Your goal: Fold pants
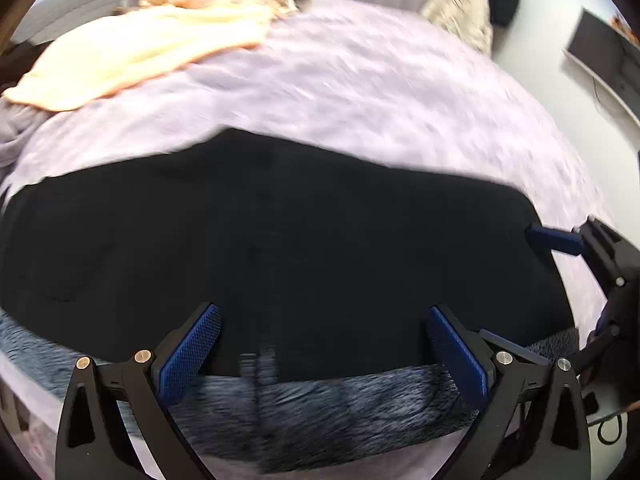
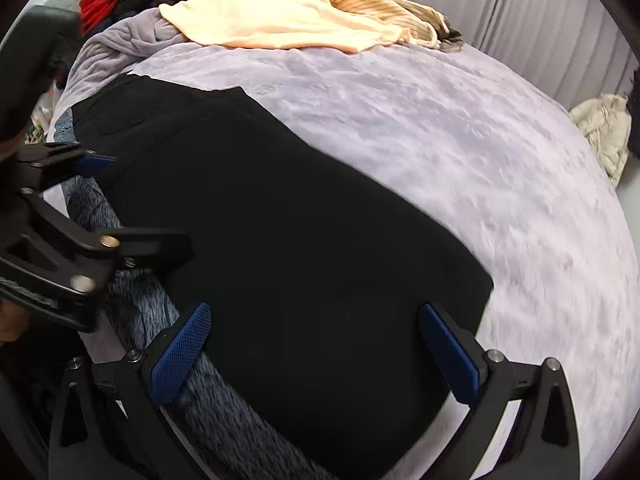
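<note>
The black pants [image 1: 280, 248] lie flat across the near part of a lavender bedspread [image 1: 380, 92]. My left gripper [image 1: 324, 344] hovers over their near edge, open wide, with nothing pressed between its blue pads. In the right wrist view the pants [image 2: 300, 220] run from the far left toward me. My right gripper [image 2: 316, 344] is open over their near end, its pads clear of the cloth. One blue pad [image 1: 554, 240] of the right gripper shows at the pants' right end. The left gripper's fingers [image 2: 96, 164] show at the pants' left side.
A grey-blue fuzzy blanket [image 1: 320, 412] lies along the bed's near edge under the pants. A peach cloth [image 2: 280, 24], a striped tan garment [image 2: 380, 4] and red and black clothes [image 2: 100, 0] are piled at the far side. A cream garment [image 2: 600, 136] lies off the right.
</note>
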The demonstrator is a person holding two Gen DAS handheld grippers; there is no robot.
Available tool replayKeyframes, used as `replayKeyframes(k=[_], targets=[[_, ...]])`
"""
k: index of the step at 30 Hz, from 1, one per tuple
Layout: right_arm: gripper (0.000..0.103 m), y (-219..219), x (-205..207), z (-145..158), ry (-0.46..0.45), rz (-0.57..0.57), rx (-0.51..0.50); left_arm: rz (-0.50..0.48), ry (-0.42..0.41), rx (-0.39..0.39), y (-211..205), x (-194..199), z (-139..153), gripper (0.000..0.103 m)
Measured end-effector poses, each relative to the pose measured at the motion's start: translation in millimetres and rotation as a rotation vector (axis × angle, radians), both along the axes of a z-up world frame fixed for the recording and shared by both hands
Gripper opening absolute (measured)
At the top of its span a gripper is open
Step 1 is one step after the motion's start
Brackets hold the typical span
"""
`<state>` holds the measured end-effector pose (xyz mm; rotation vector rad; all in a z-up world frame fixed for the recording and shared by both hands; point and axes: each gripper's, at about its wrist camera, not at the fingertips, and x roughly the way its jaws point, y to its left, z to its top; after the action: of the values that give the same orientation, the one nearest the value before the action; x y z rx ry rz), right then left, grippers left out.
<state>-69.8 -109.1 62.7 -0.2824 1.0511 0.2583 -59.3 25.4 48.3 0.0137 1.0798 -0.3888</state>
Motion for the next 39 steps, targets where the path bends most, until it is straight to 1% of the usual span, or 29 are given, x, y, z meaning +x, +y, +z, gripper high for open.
replayKeyframes(k=[2, 4, 5, 7, 8, 10, 12, 14, 17, 18, 19, 20, 21, 22, 24, 26, 28, 29, 30, 34, 36, 39], targets=[[0.103, 11.5, 6.6, 2.5, 0.005, 0.039, -0.008, 0.061, -0.028, -0.005, 24.5, 3.4, 9.5, 0.103], [0.103, 24.6, 14.6, 3.0, 0.024, 0.08, -0.003, 0.143, -0.033, 0.005, 55.1, 12.3, 9.4, 0.103], [0.103, 33.2, 19.5, 2.0, 0.032, 0.103, -0.012, 0.182, -0.026, 0.014, 69.1, 17.8, 5.8, 0.103], [0.103, 50.7, 29.9, -0.9, 0.047, 0.154, -0.045, 0.28, 0.017, 0.038, 101.7, 30.2, -7.0, 0.103], [0.103, 59.3, 35.1, -0.3, 0.046, 0.183, -0.045, 0.312, 0.037, 0.03, 115.2, 34.9, -12.4, 0.103], [0.103, 71.8, 48.4, -1.1, 0.067, 0.224, -0.019, 0.338, 0.038, -0.006, 135.1, 38.3, -13.6, 0.103], [0.103, 82.0, 58.8, -2.0, 0.09, 0.249, 0.012, 0.368, 0.011, 0.018, 147.9, 35.9, -9.9, 0.103], [0.103, 93.0, 67.0, -5.8, 0.099, 0.273, 0.021, 0.381, 0.002, 0.021, 158.8, 35.0, -10.7, 0.103], [0.103, 96.0, 81.2, -8.9, 0.127, 0.262, 0.107, 0.42, 0.018, 0.017, 176.0, 39.5, -18.7, 0.103], [0.103, 100.9, 85.5, -13.2, 0.137, 0.258, 0.111, 0.43, 0.03, 0.024, 180.8, 42.6, -22.8, 0.103], [0.103, 109.8, 86.2, -18.2, 0.13, 0.261, 0.078, 0.432, 0.046, 0.042, 183.7, 49.1, -27.9, 0.103], [0.103, 121.6, 84.3, -23.5, 0.108, 0.274, 0.022, 0.421, 0.055, 0.073, 184.3, 51.9, -35.3, 0.103], [0.103, 131.6, 82.6, -26.6, 0.086, 0.281, -0.022, 0.407, 0.043, 0.091, 183.8, 50.3, -35.8, 0.103], [0.103, 137.6, 83.7, -26.3, 0.077, 0.276, -0.04, 0.398, 0.03, 0.099, 182.7, 49.4, -34.8, 0.103], [0.103, 144.3, 85.1, -18.3, 0.069, 0.289, -0.02, 0.396, 0.015, 0.096, 185.3, 46.0, -30.2, 0.103], [0.103, 152.8, 83.0, -12.0, 0.074, 0.342, 0.026, 0.428, -0.002, 0.091, 195.1, 47.3, -26.9, 0.103], [0.103, 172.7, 82.9, -18.2, 0.091, 0.388, -0.007, 0.448, 0.015, 0.056, 207.7, 51.8, -29.3, 0.103], [0.103, 181.8, 82.2, -23.1, 0.101, 0.408, -0.026, 0.462, 0.014, 0.071, 213.0, 54.4, -30.7, 0.103], [0.103, 188.4, 84.0, -26.1, 0.111, 0.422, -0.025, 0.466, 0.012, 0.093, 214.7, 56.4, -31.2, 0.103], [0.103, 202.9, 100.2, -25.5, 0.16, 0.427, 0.045, 0.452, 0.0, 0.086, 228.5, 65.2, -28.0, 0.103], [0.103, 212.7, 108.3, -27.2, 0.174, 0.434, 0.059, 0.458, -0.006, 0.102, 234.2, 71.1, -28.7, 0.103], [0.103, 231.5, 115.0, -28.4, 0.189, 0.456, 0.058, 0.461, -0.003, 0.09, 242.5, 78.0, -30.2, 0.103]])
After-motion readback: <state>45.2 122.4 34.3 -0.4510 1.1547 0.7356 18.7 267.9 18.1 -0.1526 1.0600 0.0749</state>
